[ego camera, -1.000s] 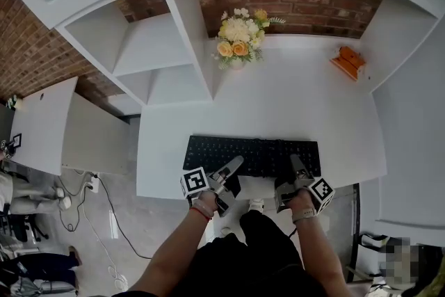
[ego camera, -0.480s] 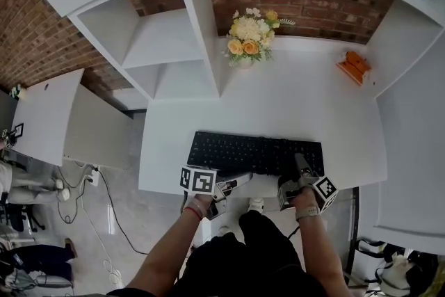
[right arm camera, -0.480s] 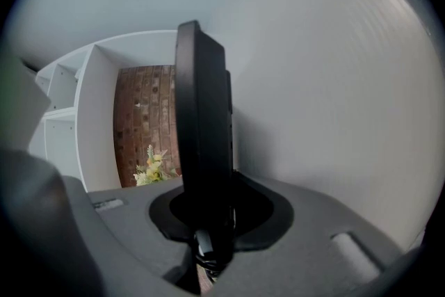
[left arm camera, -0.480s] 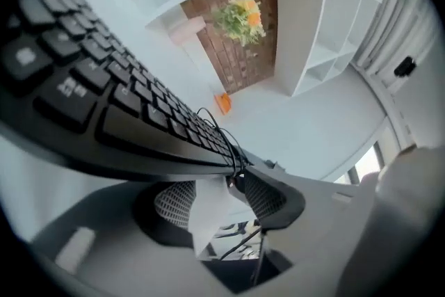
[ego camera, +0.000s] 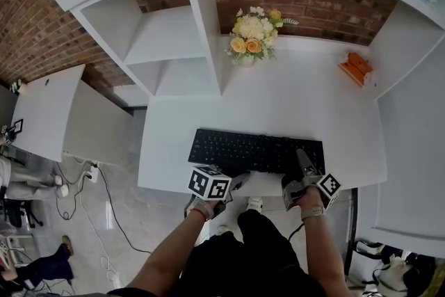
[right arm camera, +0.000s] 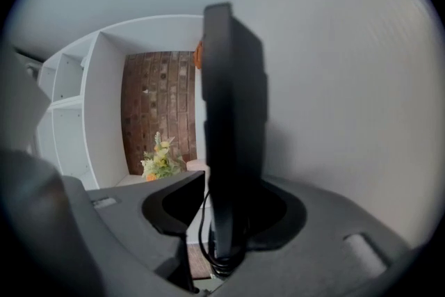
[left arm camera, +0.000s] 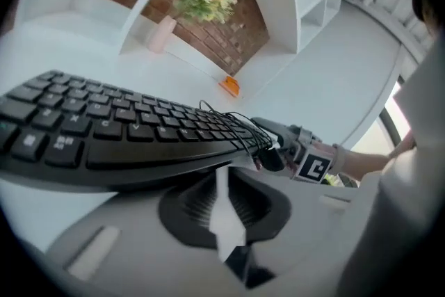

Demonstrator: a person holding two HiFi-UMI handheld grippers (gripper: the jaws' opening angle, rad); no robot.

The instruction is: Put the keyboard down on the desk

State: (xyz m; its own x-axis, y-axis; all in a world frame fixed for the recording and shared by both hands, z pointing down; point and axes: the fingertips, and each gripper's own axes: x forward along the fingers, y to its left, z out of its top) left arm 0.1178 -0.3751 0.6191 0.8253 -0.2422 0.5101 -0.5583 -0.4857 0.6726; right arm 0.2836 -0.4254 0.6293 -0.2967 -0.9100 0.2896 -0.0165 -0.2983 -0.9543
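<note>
From the head view, the long black keyboard (ego camera: 257,151) lies on the white table (ego camera: 299,101), near its front edge. The left gripper (ego camera: 238,182) is at the keyboard's near side. The right gripper (ego camera: 304,161) is at its right end

In the left gripper view, the jaws have just been closing. They are a little apart, with nothing between them

In the right gripper view, the jaws have just been opening. The keyboard's thin edge sits loose between them

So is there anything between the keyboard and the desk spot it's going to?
Nothing visible. The keyboard already seems to lie flat on the desk; the flowers and the orange thing stand well behind it.
</note>
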